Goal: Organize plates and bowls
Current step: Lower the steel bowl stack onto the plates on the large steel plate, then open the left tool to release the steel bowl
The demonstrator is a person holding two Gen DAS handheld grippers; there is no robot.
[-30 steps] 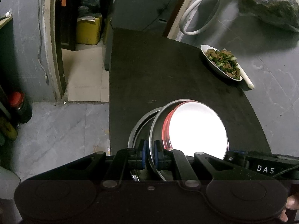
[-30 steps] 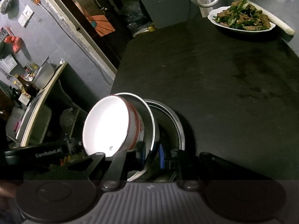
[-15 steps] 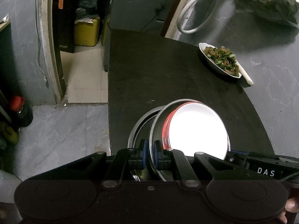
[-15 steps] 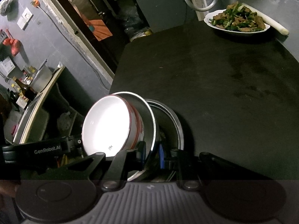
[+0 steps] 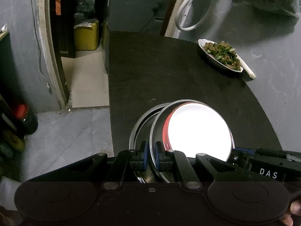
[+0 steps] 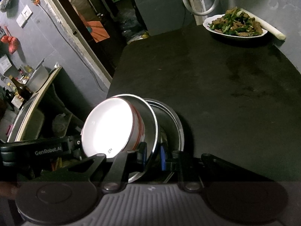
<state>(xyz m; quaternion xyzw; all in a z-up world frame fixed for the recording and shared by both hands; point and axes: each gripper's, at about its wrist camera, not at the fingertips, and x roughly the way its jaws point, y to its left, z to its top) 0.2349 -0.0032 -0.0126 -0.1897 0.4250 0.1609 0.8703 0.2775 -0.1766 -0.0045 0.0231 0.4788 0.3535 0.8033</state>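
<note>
Gripping steel bowl [image 5: 157,131] rim, both grippers

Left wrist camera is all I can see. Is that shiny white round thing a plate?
Observer: No. The right wrist view shows it side-on: a deep white bowl with red marks on its wall, nested in a tilted steel bowl.
Operator: Is my other gripper holding it too?
Observer: Yes. The right gripper has one finger inside the steel bowl's rim and one outside.
Operator: What's off to the left of the table?
Observer: A counter holding a dark bottle and a metal pot.
</note>
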